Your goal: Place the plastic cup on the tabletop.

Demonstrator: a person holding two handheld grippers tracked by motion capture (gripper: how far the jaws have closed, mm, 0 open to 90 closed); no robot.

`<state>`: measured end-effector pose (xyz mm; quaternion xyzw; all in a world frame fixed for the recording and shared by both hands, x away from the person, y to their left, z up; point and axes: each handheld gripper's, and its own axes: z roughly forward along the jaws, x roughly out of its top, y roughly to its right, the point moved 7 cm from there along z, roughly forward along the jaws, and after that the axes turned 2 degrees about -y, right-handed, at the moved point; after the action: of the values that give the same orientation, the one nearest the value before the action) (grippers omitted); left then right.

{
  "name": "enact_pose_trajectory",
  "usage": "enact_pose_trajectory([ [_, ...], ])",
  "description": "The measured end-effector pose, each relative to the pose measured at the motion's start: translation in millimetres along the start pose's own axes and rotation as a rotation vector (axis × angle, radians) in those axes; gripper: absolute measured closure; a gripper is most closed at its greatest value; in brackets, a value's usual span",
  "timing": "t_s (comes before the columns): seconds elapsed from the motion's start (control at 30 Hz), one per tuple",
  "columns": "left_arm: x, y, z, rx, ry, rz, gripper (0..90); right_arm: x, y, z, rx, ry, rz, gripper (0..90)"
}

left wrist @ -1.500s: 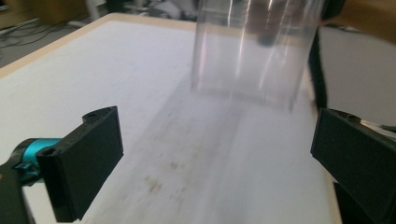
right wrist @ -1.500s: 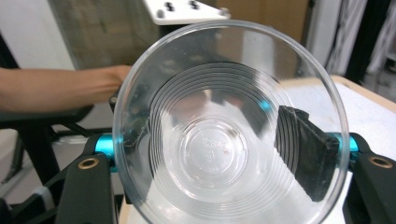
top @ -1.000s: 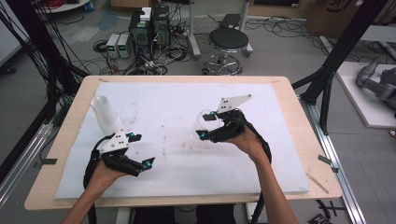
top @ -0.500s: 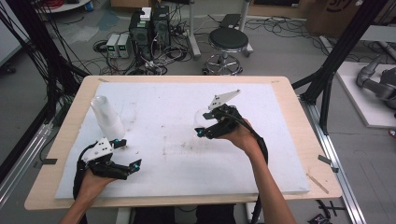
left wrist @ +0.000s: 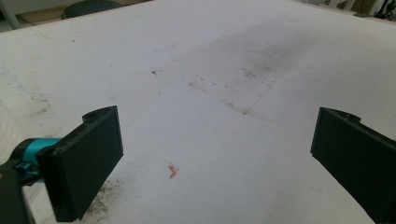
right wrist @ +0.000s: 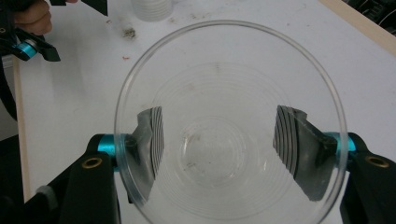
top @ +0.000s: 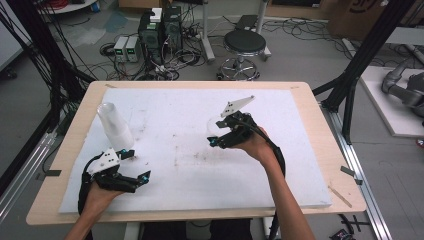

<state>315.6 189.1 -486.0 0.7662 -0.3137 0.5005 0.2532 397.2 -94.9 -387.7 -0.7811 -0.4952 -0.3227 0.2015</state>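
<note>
Right gripper is clamping a single clear plastic cup by its side walls; in the right gripper view the cup's open mouth is facing the camera, and both black jaws are showing through the ribbed walls, pressing in from either side. In the high view that cup is sitting at the front of the right gripper, held up off the white board, roughly mid-table and a bit right of centre. Left gripper is sitting low over the near-left part of the board with its jaws standing wide apart; in the left gripper view there is just stained white board between them, plus a small orange fleck on the surface. The stack of clear cups is standing tilted near the board's left edge, just beyond the left gripper and not touching it that I can tell. In the right gripper view the base of that stack is sitting at the top edge, with the left gripper off at top-left. The 2 grippers are well apart.
</note>
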Motion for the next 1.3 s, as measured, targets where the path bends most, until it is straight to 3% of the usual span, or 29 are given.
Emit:
enact_pose_trajectory([
  [0.53,-6.6,-5.6,0.9,0.026,0.017,-0.037,2.3,-11.6,1.3,38.7,-0.006,-0.083,0.012,34.1],
  [0.87,-6.7,-6.6,0.7,0.034,0.02,-0.042,2.3,-14.1,2.8,66.6,-0.044,-0.15,-0.009,34.0],
  [1.03,-6.8,-7.0,0.4,0.027,0.02,-0.052,2.3,-20.5,3.5,81.3,-0.057,-0.159,-0.019,33.2],
  [1.17,-6.9,-7.6,0.3,0.026,0.021,-0.059,2.2,-22.3,5.0,84.2,-0.062,-0.125,0.009,33.8],
  [1.3,-7.0,-8.2,0.5,0.023,0.018,-0.063,2.3,-22.3,5.7,85.3,-0.059,-0.119,0.004,33.9],
])
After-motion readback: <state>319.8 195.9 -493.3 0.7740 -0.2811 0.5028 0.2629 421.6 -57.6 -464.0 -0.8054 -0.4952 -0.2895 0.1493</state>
